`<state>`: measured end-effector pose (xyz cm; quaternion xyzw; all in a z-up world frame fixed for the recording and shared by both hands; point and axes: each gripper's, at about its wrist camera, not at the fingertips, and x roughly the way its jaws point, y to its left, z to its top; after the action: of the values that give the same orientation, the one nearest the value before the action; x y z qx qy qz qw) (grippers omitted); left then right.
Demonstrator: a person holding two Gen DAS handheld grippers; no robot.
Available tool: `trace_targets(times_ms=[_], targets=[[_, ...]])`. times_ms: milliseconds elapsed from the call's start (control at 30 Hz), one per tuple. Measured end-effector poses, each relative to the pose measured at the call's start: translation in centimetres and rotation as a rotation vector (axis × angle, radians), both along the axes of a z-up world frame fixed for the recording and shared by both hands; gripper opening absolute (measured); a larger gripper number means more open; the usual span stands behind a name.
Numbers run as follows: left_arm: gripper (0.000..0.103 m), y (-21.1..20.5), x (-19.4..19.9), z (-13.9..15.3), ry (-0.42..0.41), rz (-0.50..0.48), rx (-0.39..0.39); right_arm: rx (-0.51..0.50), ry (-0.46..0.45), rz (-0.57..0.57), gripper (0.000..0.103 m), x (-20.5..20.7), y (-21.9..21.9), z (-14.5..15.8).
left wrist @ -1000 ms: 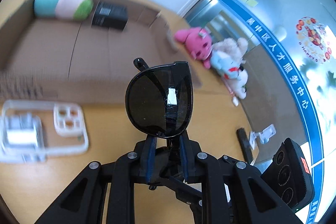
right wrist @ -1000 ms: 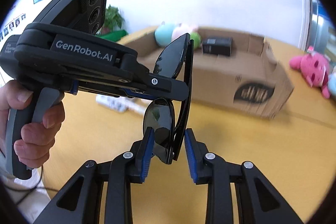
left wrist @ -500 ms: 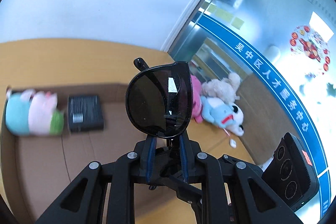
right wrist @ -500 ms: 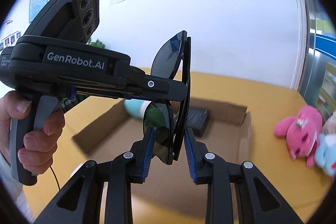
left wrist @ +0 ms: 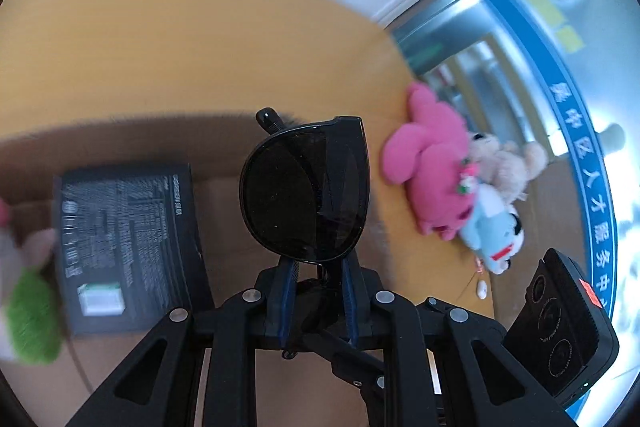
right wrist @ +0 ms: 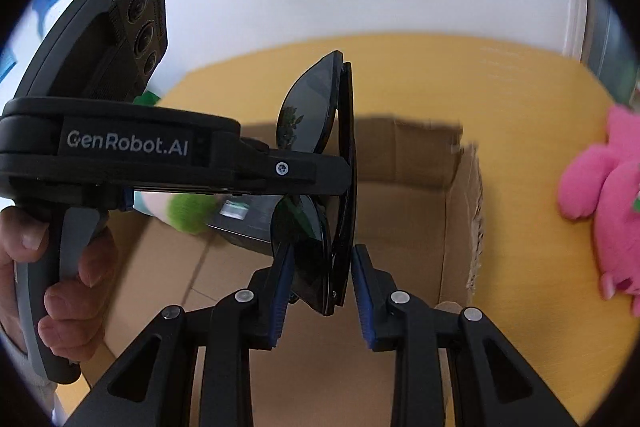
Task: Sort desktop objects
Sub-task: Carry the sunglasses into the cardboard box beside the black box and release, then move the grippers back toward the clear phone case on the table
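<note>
The folded sunglasses [left wrist: 306, 195] are held upright over the cardboard box [right wrist: 460, 195], clamped by the left gripper [left wrist: 316, 269] from the side, while the right gripper [right wrist: 320, 279] brackets the lower lens, slightly parted.

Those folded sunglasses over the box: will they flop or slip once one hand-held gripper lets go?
The sunglasses look rigid and thin, so likely no flopping. The glossy lens may slide between the left hand-held gripper pads. Probably light, but the lenses could scratch if dropped into the cardboard box.
</note>
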<state>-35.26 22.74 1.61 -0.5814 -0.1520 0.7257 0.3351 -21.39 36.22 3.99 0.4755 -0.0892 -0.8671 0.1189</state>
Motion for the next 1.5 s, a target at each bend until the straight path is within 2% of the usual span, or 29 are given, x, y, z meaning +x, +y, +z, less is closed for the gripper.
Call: trace_targets(times_ms=[100,200,267,300,400,433,533,667,733,833,900,967,1033,1100,1200,1333,1433,1500], targets=[[0.018,1.2,-1.1,-3.0,-0.061,-0.016,-0.026,0.0,-0.07,-0.039,0.028,-0.9,0.5,-2.2],[0.018,1.7,-1.7,-4.6,-0.103,-0.01,-0.035,0.051,-0.108,-0.063,0.028,-1.2,0.3,-3.4],[0.019,2.1,-1.8,-4.4,-0.085,-0.023,-0.059,0.038,-0.116,-0.087,0.028,-1.2,0.4,-3.7],[0.024,2.1,-1.9,-4.4,-0.088,-0.024,-0.07,0.034,-0.121,-0.093,0.028,-1.2,0.4,-3.8],[0.048,1.4,-1.9,-3.8,-0.115,-0.004,-0.052,0.041,-0.126,-0.107,0.028,-1.1,-0.2,-4.4],[0.049,1.2,-1.6,-3.3,-0.105,-0.006,-0.046,0.038,-0.123,-0.113,0.028,-0.9,-0.3,-4.6],[0.049,0.1,-0.6,-1.1,-0.041,-0.023,-0.074,0.021,-0.119,-0.128,0.028,-0.3,-0.2,-4.8],[0.05,-3.0,2.1,2.6,0.072,0.007,-0.091,0.015,-0.118,-0.136,0.029,0.8,-0.5,-4.8],[0.059,-5.3,4.2,4.7,0.152,0.042,-0.115,0.024,-0.117,-0.128,0.03,1.6,-1.0,-4.6],[0.067,-8.9,8.2,7.6,0.286,0.084,-0.14,0.07,-0.079,-0.131,0.043,3.7,-1.7,-3.3],[0.07,-11.1,10.8,9.1,0.36,0.115,-0.163,0.098,-0.034,-0.144,0.061,5.4,-1.8,-1.9],[0.072,-13.1,13.5,10.3,0.425,0.153,-0.181,0.096,0.022,-0.146,0.064,8.0,-2.0,-0.2],[0.077,-15.2,16.2,11.0,0.476,0.197,-0.191,0.104,0.081,-0.146,0.07,8.6,-1.5,1.5],[0.079,-17.0,18.5,11.4,0.518,0.243,-0.215,0.124,0.13,-0.147,0.075,7.2,-0.5,2.8],[0.083,-19.1,22.1,11.6,0.592,0.292,-0.281,0.165,0.197,-0.13,0.077,8.8,-2.7,4.0],[0.094,-21.4,26.2,11.8,0.67,0.358,-0.355,0.233,0.272,-0.097,0.078,13.1,-4.2,5.7],[0.102,-22.9,28.4,11.9,0.703,0.407,-0.366,0.24,0.292,-0.094,0.078,15.5,-4.6,6.5],[0.102,-23.6,29.7,11.9,0.722,0.414,-0.376,0.244,0.3,-0.091,0.078,16.6,-4.9,6.6]])
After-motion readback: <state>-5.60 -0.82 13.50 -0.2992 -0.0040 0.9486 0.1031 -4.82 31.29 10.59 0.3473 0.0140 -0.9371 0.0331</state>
